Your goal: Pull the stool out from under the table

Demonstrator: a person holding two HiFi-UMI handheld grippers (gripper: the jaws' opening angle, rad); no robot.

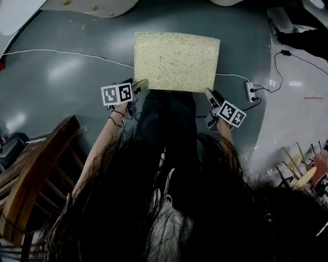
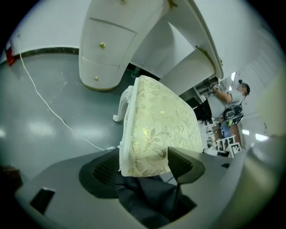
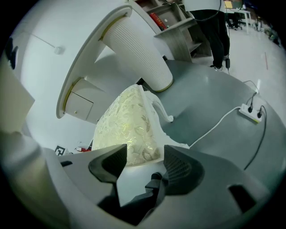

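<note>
The stool (image 1: 177, 61) has a pale gold floral cushion on a white frame and stands on the grey floor, out in front of the white table (image 1: 97, 6). My left gripper (image 1: 141, 85) is at its near left corner and my right gripper (image 1: 209, 94) at its near right corner. In the left gripper view the stool's corner (image 2: 156, 125) sits between the jaws of the left gripper (image 2: 143, 165), which is shut on it. In the right gripper view the cushion corner (image 3: 127, 125) fills the gap of the right gripper (image 3: 145, 161), also shut on it.
A wooden chair (image 1: 31, 179) stands close at my left. A white cable (image 1: 66, 52) crosses the floor behind the stool to a power strip (image 1: 250, 92) at the right. The table's curved white legs (image 3: 138, 49) rise beyond the stool. A person (image 2: 228, 100) stands farther off.
</note>
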